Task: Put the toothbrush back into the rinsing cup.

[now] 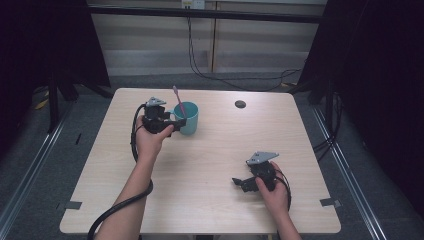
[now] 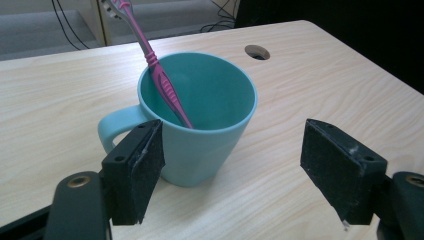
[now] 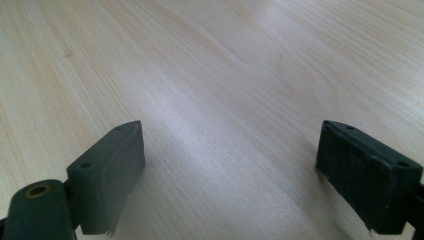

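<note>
A teal mug [image 1: 189, 120] stands upright at the back left of the wooden table [image 1: 220, 150], with a pink toothbrush [image 1: 178, 100] leaning in it, head up. My left gripper [image 1: 172, 122] is level beside the mug's handle side. In the left gripper view the mug [image 2: 200, 135] and the toothbrush [image 2: 160, 80] sit just beyond my left gripper [image 2: 232, 170], whose jaws stand wide apart and press on nothing. Near the front right, my right gripper [image 1: 237, 182] rests low over bare wood. Its jaws stand open in the right gripper view, nothing between them [image 3: 230, 180].
A round cable hole [image 1: 240, 104] lies in the tabletop to the right of the mug, also seen behind it [image 2: 257, 52]. Black cables trail from both grippers along the person's forearms. Dark curtains flank the table.
</note>
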The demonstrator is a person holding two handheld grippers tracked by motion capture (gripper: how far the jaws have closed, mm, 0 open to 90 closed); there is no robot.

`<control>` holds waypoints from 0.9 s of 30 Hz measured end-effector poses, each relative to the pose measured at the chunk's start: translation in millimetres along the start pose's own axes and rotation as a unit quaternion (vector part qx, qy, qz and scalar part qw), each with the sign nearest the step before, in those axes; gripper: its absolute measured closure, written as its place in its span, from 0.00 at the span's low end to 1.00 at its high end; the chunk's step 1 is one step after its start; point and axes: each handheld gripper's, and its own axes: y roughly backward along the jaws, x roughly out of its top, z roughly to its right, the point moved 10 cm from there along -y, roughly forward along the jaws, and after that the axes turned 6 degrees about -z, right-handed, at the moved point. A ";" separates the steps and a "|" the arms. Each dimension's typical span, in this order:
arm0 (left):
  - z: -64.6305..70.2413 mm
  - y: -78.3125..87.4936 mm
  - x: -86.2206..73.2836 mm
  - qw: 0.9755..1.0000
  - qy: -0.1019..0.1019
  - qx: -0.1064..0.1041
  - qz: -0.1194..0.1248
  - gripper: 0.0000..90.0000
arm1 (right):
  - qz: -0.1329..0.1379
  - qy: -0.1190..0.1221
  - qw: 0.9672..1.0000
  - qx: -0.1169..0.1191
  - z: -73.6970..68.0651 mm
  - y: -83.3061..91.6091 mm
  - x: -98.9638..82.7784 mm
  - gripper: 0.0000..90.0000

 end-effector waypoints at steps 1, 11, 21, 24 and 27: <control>0.2 0.7 -0.9 1.000 0.000 0.000 0.000 0.28 | 0.000 0.000 1.000 0.000 0.0 0.0 0.0 0.13; -1.0 11.5 -8.8 1.000 -0.002 -0.005 -0.003 0.24 | 0.000 0.001 1.000 0.000 -0.2 0.0 -0.1 0.13; -5.5 17.5 -20.2 1.000 0.009 -0.012 -0.003 0.22 | 0.000 0.003 1.000 0.002 -0.4 0.0 0.0 0.13; -5.3 18.5 -24.5 1.000 0.005 -0.016 -0.006 0.22 | 0.001 0.003 1.000 0.002 -0.6 -0.1 0.2 0.13; -3.3 18.8 -27.7 1.000 0.005 -0.021 -0.004 0.22 | 0.000 0.002 1.000 0.002 -0.8 0.0 0.0 0.13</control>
